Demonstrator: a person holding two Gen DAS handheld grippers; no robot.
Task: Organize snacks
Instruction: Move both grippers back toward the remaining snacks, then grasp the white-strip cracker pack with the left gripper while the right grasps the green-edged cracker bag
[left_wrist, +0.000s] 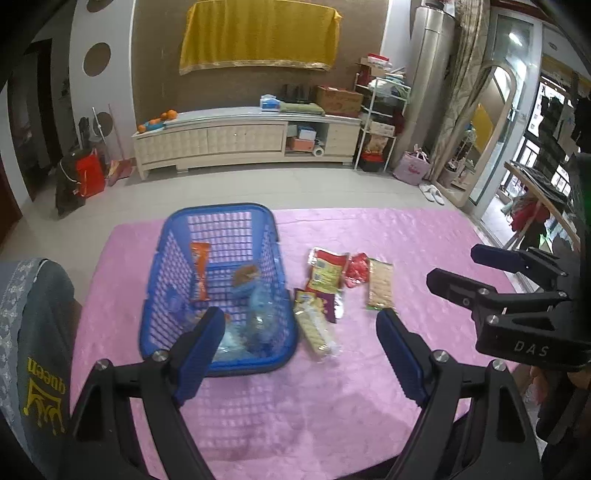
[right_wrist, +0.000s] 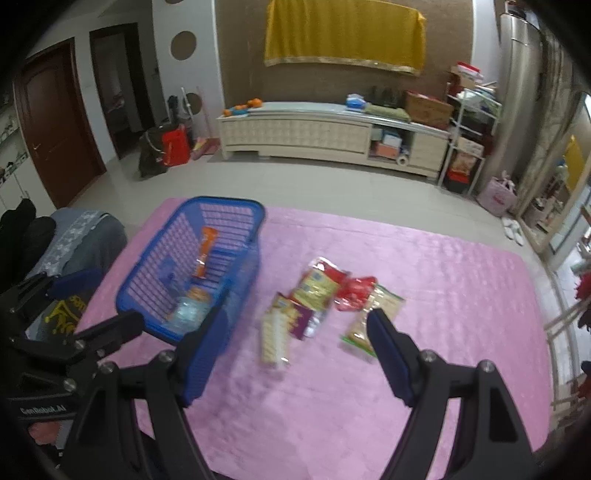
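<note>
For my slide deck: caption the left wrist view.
Open left hand-held gripper above a blue basket, five snacks still on the pink cloth.

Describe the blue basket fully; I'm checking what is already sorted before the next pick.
The blue basket is a rectangular plastic crate with lattice walls and a solid rolled rim. It stands upright on the pink cloth, left of the loose snack packets, apart from them. Inside, an orange packet leans against a wall, with a brown-topped item and clear bluish wrappers on the bottom. No gripper touches it.
</note>
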